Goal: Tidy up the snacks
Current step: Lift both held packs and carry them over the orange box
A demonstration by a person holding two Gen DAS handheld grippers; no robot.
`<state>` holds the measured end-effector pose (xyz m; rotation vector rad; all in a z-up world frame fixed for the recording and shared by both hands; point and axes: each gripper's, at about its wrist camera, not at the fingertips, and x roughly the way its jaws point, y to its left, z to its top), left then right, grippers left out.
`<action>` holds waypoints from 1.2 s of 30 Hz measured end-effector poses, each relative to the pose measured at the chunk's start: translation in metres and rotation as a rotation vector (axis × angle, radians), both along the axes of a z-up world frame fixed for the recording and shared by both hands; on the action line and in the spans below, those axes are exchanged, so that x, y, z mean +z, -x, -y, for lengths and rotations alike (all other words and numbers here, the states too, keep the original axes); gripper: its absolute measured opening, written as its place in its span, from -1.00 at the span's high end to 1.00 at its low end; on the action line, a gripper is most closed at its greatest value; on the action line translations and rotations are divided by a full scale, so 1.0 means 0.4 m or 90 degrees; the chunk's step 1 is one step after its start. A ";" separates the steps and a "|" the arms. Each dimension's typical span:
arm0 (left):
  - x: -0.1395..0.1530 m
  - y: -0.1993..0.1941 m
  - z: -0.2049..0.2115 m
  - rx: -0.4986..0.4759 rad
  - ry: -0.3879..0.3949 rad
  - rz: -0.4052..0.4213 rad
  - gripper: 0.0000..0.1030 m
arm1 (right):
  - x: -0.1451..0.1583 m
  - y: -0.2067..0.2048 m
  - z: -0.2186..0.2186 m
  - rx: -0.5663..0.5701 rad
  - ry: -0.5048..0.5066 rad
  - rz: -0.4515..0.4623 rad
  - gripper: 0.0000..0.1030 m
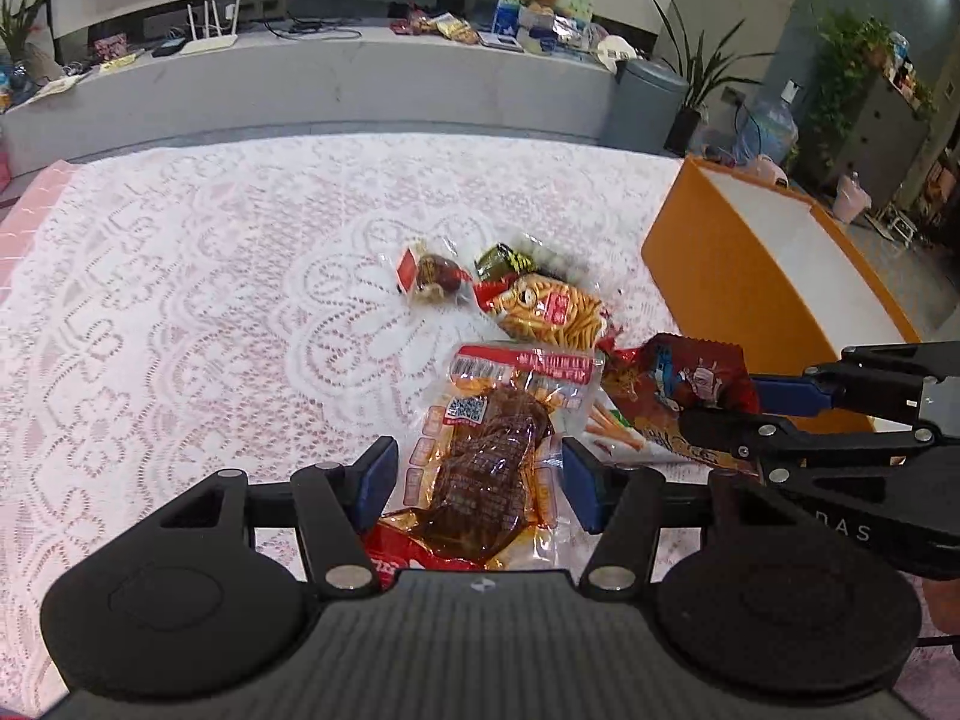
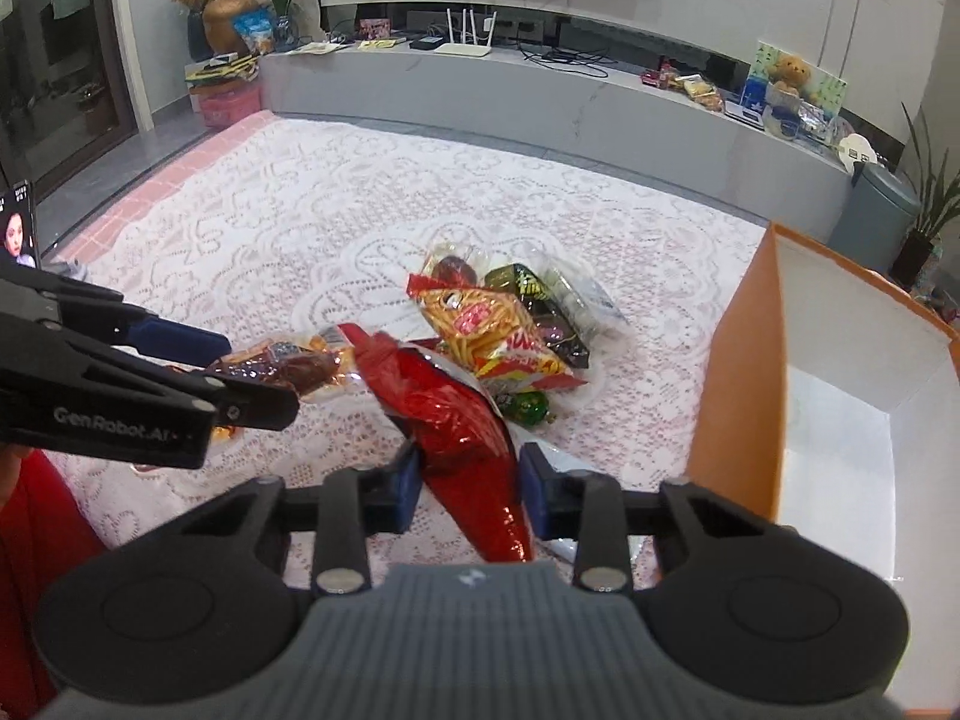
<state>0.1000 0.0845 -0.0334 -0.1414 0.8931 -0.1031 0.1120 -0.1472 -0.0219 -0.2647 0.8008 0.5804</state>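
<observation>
Left gripper [image 1: 480,483] pinches the braised meat pack [image 1: 489,468]. Right gripper [image 2: 468,489] clamps the red bag [image 2: 456,420], probably headed for the orange box [image 2: 738,384] on the right.

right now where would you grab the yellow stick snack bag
Take the yellow stick snack bag by its free crimped red end, coming from above on the near-left. It lies flat atop the pile, its far side overlapping the dark green packet, so that end is clearest.

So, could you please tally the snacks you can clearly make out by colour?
Red bag: 1
Brown meat packet: 1
Brown date packet: 1
Yellow sticks bag: 1
Dark green packet: 1
Green sweet: 1
White stick packet: 1
Total: 7
</observation>
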 end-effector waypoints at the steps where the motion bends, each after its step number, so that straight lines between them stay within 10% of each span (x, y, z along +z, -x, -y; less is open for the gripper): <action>1: 0.005 0.004 0.001 0.002 -0.001 0.002 -0.29 | 0.003 0.001 0.000 0.001 0.002 0.003 0.45; 22: 0.100 0.053 -0.004 0.046 -0.005 0.054 -0.29 | 0.119 0.016 0.062 0.016 -0.040 0.017 0.54; 36: 0.241 -0.044 0.149 -0.047 -0.009 0.106 -0.29 | 0.266 -0.037 0.193 -0.019 0.011 0.097 0.54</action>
